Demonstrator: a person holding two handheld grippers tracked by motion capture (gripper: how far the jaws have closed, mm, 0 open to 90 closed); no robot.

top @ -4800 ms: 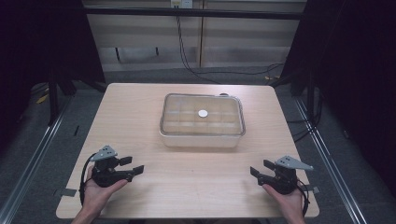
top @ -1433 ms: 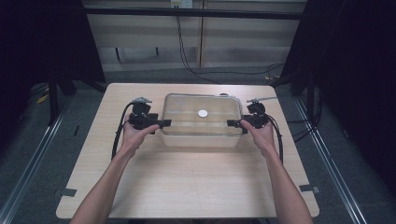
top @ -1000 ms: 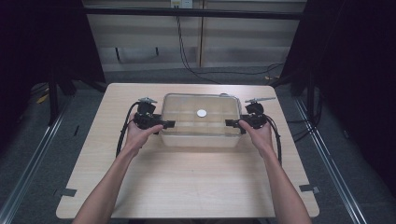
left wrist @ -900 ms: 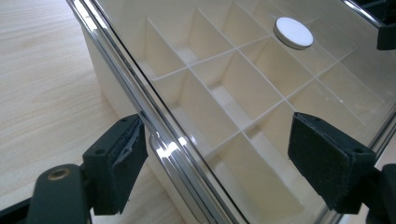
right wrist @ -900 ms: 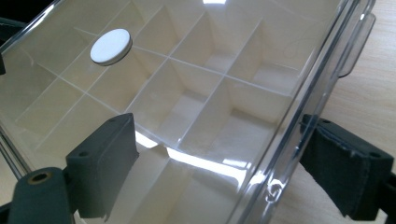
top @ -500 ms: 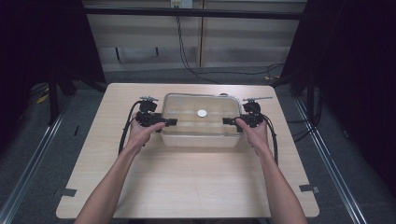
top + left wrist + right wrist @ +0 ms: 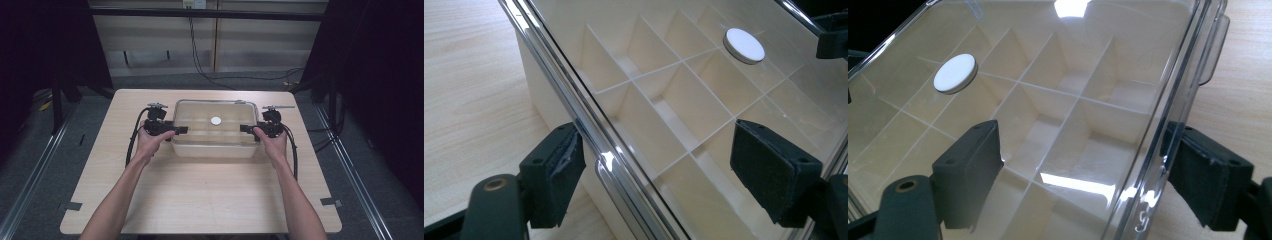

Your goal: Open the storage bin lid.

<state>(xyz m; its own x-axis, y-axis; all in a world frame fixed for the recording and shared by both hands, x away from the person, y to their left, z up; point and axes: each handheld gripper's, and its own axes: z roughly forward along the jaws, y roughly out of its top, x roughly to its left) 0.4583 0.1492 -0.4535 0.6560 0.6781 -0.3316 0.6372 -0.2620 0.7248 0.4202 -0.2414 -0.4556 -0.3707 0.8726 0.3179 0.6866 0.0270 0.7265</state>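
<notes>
A clear plastic organiser box point(image 7: 215, 151) with white dividers stands at the table's middle, its transparent lid on. A small white disc point(image 7: 216, 120) lies on the lid's centre. My left gripper point(image 7: 181, 130) is at the box's left end and my right gripper point(image 7: 246, 128) at its right end. In the left gripper view the gripper point(image 7: 659, 175) is open, and the lid's rim point(image 7: 589, 135) runs between its pads, close to the left one. In the right gripper view the gripper point(image 7: 1083, 180) is open astride the lid's rim point(image 7: 1168, 125). The disc point(image 7: 744, 45) point(image 7: 954, 73) lies farther in.
The wooden table point(image 7: 200, 200) has bare room in front of the box and at both sides. A latch tab point(image 7: 1215, 47) juts from the box's side. Cables point(image 7: 132, 142) trail from both grippers. Dark floor and metal rails surround the table.
Both hands came forward from the table's near corners to the box's ends. Over the last second the grippers slid inward until their open jaws straddle the lid's rims.
</notes>
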